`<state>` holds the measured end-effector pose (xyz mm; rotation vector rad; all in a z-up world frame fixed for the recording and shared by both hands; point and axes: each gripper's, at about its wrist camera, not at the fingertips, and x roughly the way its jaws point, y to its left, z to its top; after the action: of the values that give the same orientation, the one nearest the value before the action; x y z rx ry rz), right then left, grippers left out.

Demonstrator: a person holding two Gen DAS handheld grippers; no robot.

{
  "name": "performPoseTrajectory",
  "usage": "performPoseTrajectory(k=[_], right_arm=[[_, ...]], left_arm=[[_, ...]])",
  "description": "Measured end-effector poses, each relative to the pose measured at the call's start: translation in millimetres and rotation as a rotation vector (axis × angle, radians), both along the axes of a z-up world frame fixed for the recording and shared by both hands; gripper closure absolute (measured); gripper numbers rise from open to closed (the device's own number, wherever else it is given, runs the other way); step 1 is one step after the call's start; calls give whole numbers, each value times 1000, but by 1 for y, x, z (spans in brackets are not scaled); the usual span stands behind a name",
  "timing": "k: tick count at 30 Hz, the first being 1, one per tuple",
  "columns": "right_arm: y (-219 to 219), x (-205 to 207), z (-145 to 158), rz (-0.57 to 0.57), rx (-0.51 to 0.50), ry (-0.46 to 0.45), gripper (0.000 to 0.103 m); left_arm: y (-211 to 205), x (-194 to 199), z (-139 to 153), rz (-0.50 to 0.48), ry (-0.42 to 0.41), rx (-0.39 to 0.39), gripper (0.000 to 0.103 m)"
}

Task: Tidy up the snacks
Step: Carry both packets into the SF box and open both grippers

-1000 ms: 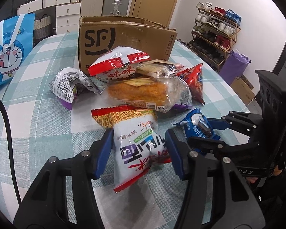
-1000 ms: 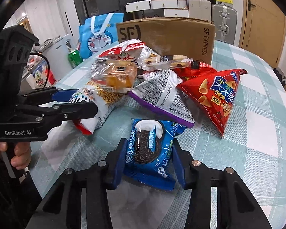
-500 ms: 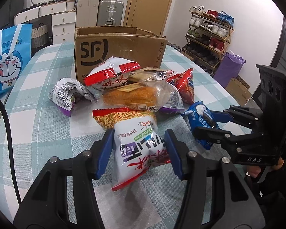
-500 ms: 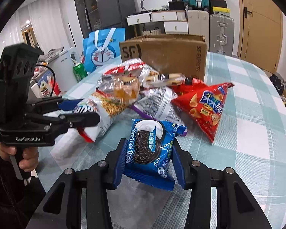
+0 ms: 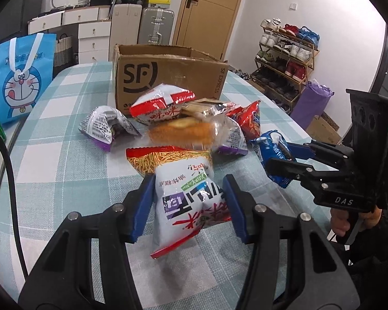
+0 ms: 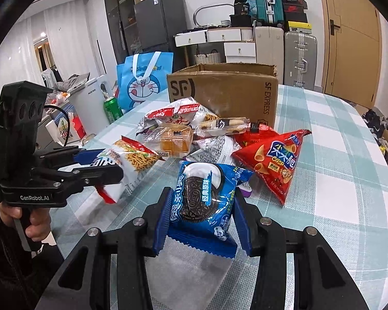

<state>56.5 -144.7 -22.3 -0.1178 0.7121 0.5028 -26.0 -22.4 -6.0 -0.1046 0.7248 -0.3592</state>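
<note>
My left gripper (image 5: 187,208) is shut on a white noodle-snack bag (image 5: 186,188) and holds it above the checked table (image 5: 64,170). My right gripper (image 6: 201,218) is shut on a blue Oreo packet (image 6: 203,199), also lifted off the table. The Oreo packet also shows at the right of the left wrist view (image 5: 273,152); the noodle bag shows at the left of the right wrist view (image 6: 126,162). An open SF cardboard box (image 5: 168,77) stands behind the snack pile (image 5: 194,124), and shows in the right wrist view (image 6: 225,90).
A red cone-crisp bag (image 6: 274,160), a cake pack (image 6: 172,140), a purple-edged bag (image 5: 103,126) and other snacks lie before the box. A blue Doraemon bag (image 5: 20,77) and a green can (image 6: 112,109) stand at the table's left edge.
Both grippers have lifted their packets up off the table and the view has risen; the noodle bag and the Oreo packet now hang in the air.
</note>
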Motion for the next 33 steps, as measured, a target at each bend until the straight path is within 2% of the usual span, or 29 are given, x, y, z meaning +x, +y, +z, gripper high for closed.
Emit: performPoseTrajectory(k=[15,33], right_arm=[[-11,-1,27,-30,33,-64,58],[-17,22,82,-46,60,-171,58]], left_arm=[[5,-14,38,34,-100,10,53],[9,8,108,123,-272,52,53]])
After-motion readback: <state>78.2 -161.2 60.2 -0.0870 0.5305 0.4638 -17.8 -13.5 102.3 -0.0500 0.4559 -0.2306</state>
